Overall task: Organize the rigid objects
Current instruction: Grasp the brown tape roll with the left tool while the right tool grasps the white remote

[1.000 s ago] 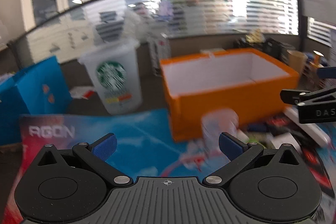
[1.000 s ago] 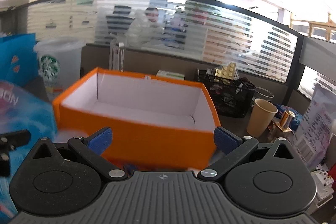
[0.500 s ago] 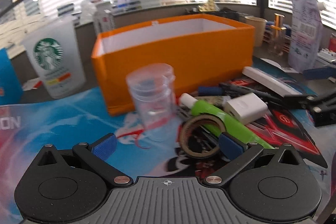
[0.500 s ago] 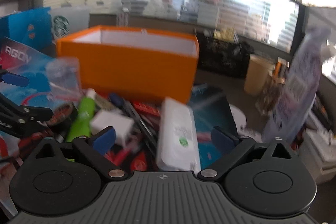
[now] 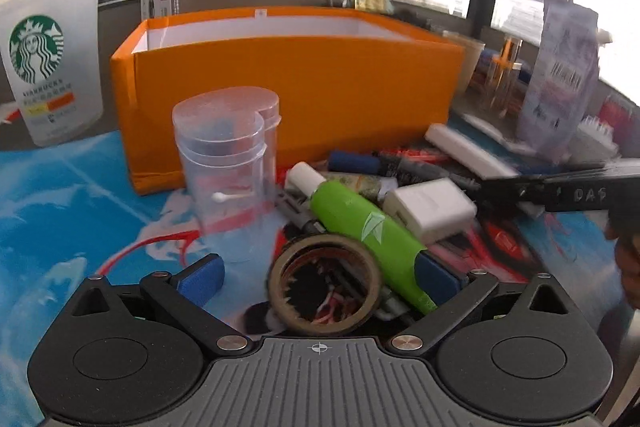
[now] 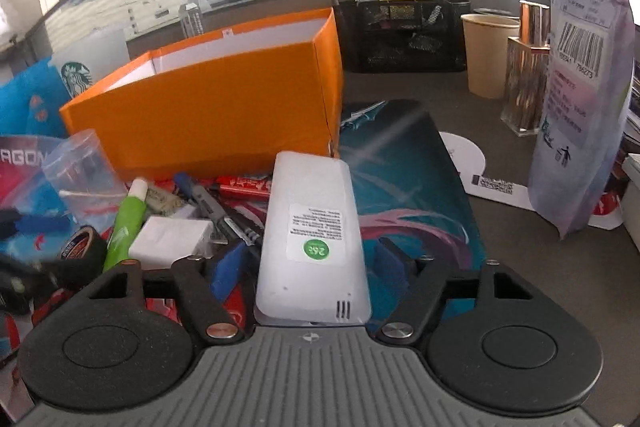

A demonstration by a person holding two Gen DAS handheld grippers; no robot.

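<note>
Right tongs (image 6: 308,265), just narrowing but not yet pinching, straddling flat white plastic remote-like device (image 6: 310,231) on table, long axis running away toward orange cardboard box (image 6: 224,107); left tongs (image 5: 318,277) spread around brown tape roll (image 5: 324,287).

Remote control (image 6: 312,231): white, long, label side up, laid flat, its far end just before the box.
Tape roll (image 5: 324,285): brown, lying flat.
Green tube (image 5: 362,231): white cap, lying slanted, resting against the tape roll.
Orange box (image 5: 296,83): open, white inside, upright.
</note>
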